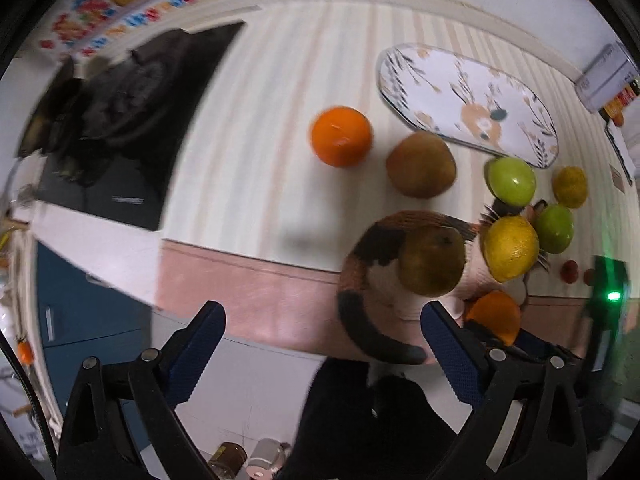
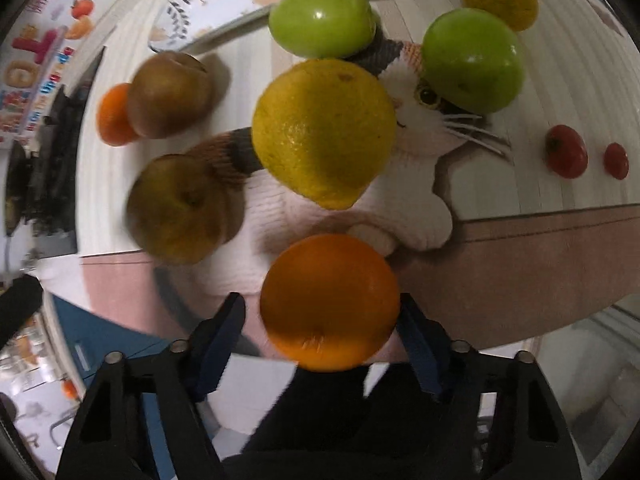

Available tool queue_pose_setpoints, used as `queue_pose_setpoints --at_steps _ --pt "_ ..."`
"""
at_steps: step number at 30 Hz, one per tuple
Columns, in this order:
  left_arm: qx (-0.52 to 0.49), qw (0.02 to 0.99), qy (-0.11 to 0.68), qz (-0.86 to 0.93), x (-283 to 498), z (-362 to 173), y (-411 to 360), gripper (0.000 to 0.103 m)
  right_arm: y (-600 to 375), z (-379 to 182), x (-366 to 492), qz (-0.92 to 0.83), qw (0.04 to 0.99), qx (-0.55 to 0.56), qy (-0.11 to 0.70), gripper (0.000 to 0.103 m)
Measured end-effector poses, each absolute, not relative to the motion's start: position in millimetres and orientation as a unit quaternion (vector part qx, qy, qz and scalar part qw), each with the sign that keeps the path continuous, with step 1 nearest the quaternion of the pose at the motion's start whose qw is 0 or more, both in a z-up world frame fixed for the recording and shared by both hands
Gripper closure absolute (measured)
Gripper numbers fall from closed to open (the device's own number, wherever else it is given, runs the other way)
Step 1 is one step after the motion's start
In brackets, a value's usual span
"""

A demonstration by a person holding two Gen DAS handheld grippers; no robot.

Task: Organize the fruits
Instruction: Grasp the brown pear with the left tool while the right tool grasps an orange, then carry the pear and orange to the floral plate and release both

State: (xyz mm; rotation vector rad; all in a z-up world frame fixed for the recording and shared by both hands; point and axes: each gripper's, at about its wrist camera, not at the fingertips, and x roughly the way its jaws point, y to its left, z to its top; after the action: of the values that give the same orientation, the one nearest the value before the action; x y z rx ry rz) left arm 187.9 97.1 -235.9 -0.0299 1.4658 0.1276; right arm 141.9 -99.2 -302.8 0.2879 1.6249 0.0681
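Observation:
An orange [image 2: 330, 302] sits between the fingers of my right gripper [image 2: 322, 326], jaws wide around it; whether they press it I cannot tell. It also shows in the left wrist view [image 1: 496, 316]. A cat-shaped mat [image 2: 416, 200] carries a lemon [image 2: 324, 132], two green apples [image 2: 320, 18] [image 2: 472, 60] and a brown pear [image 2: 180, 208]. A second pear [image 1: 420, 164] and a second orange [image 1: 341, 136] lie on the striped table. My left gripper [image 1: 320, 356] is open and empty, off the table's front edge.
A floral oval plate [image 1: 468, 100] lies at the back of the table. A small yellow citrus [image 1: 570, 186] sits beside it. Two small red fruits [image 2: 566, 156] lie to the right. A black stove top [image 1: 120, 128] is at the left.

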Motion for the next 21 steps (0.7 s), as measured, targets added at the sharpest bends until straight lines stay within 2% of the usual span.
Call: queue_pose_setpoints --at_steps 9,12,15,17,21 --pt "-0.040 0.692 0.720 -0.035 233 -284 57 0.003 -128 -311 135 -0.019 0.686 0.142 0.714 0.035" --pt "-0.038 0.680 0.731 -0.044 244 -303 43 0.008 -135 -316 135 -0.024 0.685 0.142 0.715 0.035" --pt "-0.028 0.671 0.740 -0.046 251 -319 33 0.026 -137 -320 137 -0.019 0.682 0.142 0.717 0.035" --pt "-0.028 0.666 0.744 -0.049 253 -327 30 0.045 -137 -325 141 -0.012 0.680 0.140 0.719 0.035" --pt "-0.021 0.680 0.732 -0.042 254 -326 24 0.045 -144 -327 151 -0.001 0.678 0.136 0.722 0.035"
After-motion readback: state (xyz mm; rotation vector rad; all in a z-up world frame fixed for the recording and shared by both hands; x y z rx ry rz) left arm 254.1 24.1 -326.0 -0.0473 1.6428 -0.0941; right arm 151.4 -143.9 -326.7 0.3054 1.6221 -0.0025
